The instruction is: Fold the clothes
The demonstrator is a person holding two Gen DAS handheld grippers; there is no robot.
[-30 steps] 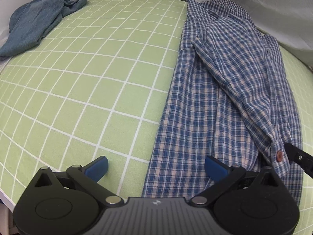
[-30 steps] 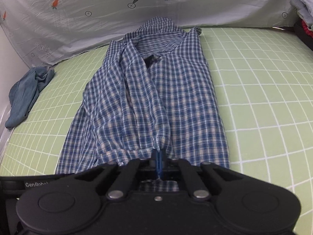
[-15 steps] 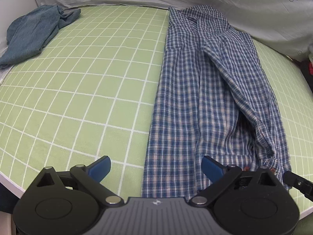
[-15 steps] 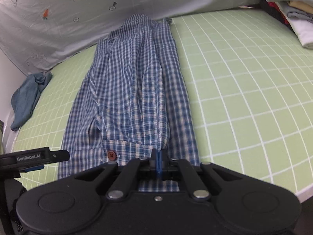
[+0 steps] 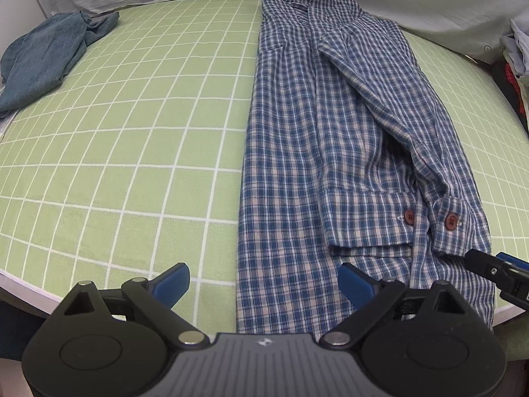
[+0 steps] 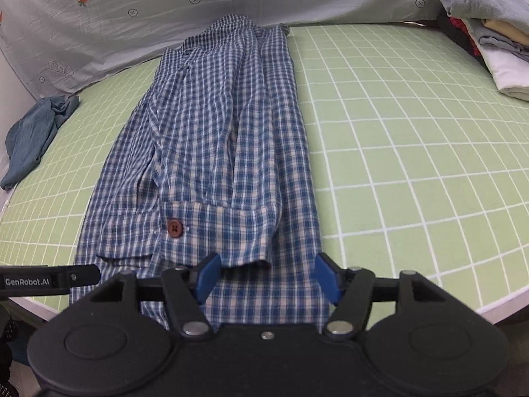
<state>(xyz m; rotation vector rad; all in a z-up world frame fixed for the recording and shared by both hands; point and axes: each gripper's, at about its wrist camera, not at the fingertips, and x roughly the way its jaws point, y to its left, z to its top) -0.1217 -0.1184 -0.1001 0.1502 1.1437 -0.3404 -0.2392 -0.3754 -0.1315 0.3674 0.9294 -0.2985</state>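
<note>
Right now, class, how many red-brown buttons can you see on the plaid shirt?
2: one button on the nearer cuff, another button on the cuff beside it, both near the plaid shirt hem. Others may be hidden.

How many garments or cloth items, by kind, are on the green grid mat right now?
Plaid shirt, laid out long with its sleeves folded in: 1
Crumpled teal cloth at the mat's left edge: 1
Stack of clothes at the mat's far right (separate pieces cannot be counted): 1
Total: 3
</note>
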